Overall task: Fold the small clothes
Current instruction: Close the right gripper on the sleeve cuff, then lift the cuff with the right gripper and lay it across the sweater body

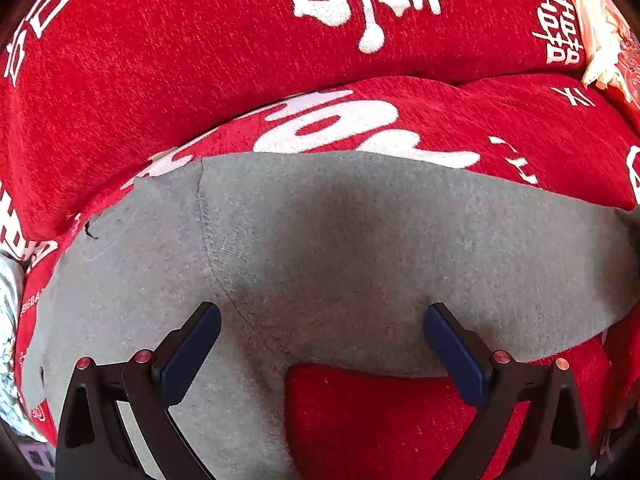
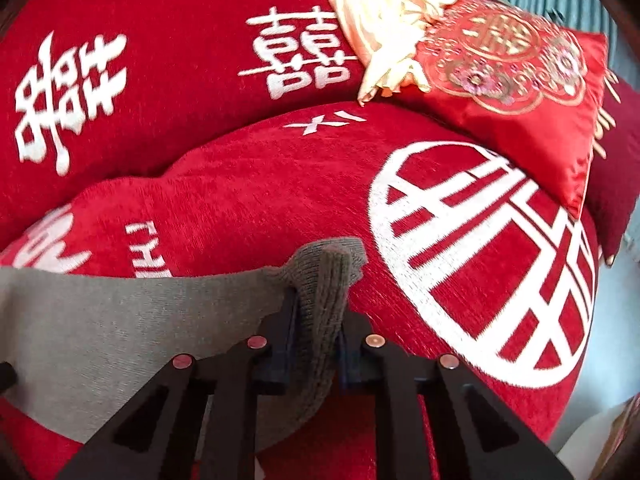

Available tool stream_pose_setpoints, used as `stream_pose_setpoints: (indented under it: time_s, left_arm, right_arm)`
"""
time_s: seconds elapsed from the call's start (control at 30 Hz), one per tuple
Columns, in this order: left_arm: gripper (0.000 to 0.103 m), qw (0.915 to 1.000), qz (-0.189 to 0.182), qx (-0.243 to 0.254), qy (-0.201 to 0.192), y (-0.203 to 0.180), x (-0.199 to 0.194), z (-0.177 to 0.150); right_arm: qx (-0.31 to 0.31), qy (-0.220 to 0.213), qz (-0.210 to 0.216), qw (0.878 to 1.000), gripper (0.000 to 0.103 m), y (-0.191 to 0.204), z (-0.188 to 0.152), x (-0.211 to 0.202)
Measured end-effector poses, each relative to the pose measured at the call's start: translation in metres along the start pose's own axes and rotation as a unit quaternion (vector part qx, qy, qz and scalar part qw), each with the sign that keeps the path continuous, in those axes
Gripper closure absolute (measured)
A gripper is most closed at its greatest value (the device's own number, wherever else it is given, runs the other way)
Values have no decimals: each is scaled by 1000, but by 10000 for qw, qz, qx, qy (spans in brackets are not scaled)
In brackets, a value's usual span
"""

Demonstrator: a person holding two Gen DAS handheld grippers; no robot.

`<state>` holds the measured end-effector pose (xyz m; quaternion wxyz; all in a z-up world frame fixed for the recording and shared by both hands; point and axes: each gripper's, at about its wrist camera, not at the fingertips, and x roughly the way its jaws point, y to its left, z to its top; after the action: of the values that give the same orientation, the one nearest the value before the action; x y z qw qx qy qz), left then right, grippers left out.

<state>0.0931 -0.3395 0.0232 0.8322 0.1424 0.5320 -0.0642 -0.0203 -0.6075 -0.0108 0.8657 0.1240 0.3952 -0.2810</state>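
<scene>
Pinching the grey garment point(image 2: 120, 320) by its ribbed edge, the right claw point(image 2: 316, 344) should be carried across the red bedspread point(image 2: 260, 184) while the spread-apart, empty left claw point(image 1: 322, 344) pins it.

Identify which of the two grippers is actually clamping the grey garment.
The right gripper: its fingers are pinched shut on a ribbed edge of the grey garment. The left gripper hovers over the cloth, fingers spread and empty.

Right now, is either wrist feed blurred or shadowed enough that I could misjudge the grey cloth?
Left wrist view: sharp, but a dark shadow falls across the middle of the grey knit garment between the open left tool fingers. Right wrist view: sharp near the right tool; the white-patterned red sofa cover looks soft. Both bend strongly at the edges.
</scene>
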Motion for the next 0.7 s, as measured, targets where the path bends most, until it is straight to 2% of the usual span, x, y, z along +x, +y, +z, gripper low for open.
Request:
stream_pose_setpoints:
  time_s: [0.13,0.3,0.5,0.7]
  left_arm:
    - [1,9997,195,-167,12,9,7,3]
    - [0,9996,257,19,91,9,10,6]
    - [0,9999,152,-55,-3,24,-2,-5]
    - [0,9995,33,-324,-36,58,-10,-23]
  right_arm:
    - [159,-142,8,9998,86,-7,-1,-9]
    - [144,-89,-69,9998,86,-4,1,-14]
    - [241,-165,35,9996,86,-3,7,-32]
    - [316,-189,217,9991,87,6,15,-52]
